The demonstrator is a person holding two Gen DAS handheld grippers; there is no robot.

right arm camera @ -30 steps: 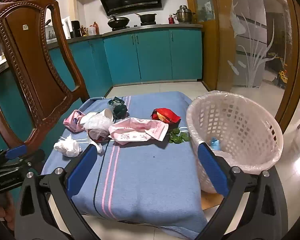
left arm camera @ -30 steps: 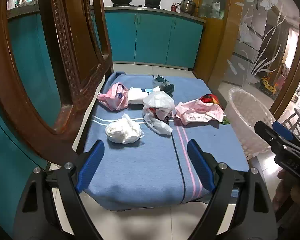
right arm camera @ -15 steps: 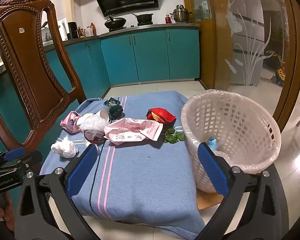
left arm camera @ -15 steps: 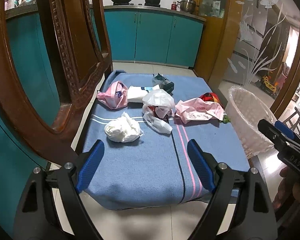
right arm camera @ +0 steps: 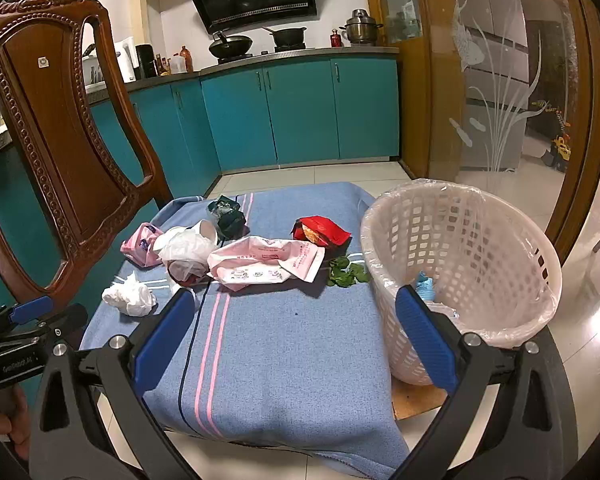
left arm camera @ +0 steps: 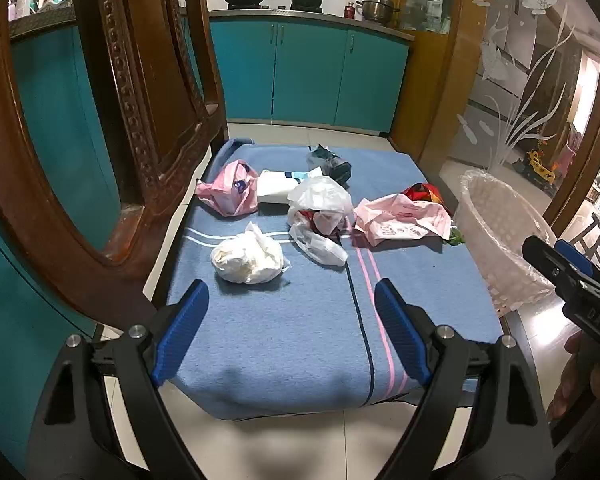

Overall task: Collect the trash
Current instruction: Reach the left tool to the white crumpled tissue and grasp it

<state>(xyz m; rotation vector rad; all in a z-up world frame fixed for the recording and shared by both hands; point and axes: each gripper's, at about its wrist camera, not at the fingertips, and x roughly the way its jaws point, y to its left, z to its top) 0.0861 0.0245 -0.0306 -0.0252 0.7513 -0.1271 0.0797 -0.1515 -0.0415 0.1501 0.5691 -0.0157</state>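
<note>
Trash lies on a blue blanket (left arm camera: 300, 340) over a low table. There is a crumpled white tissue wad (left arm camera: 247, 258) (right arm camera: 130, 298), a pink bag (left arm camera: 228, 192), a clear plastic bag (left arm camera: 320, 208) (right arm camera: 186, 246), a pink printed wrapper (left arm camera: 402, 222) (right arm camera: 266, 262), a red snack packet (right arm camera: 320, 232), a dark green wrapper (right arm camera: 226, 216) and green leaves (right arm camera: 346, 276). A white lattice basket (right arm camera: 460, 272) (left arm camera: 496, 236) with a plastic liner stands at the right edge. My left gripper (left arm camera: 288, 332) is open over the near blanket, short of the tissue. My right gripper (right arm camera: 292, 336) is open and empty beside the basket.
A carved wooden chair (right arm camera: 56, 120) stands at the table's left. Teal kitchen cabinets (right arm camera: 300, 112) line the back wall with pots on the stove. A frosted glass door (right arm camera: 492, 80) is at the right. The floor is pale tile (left arm camera: 280, 452).
</note>
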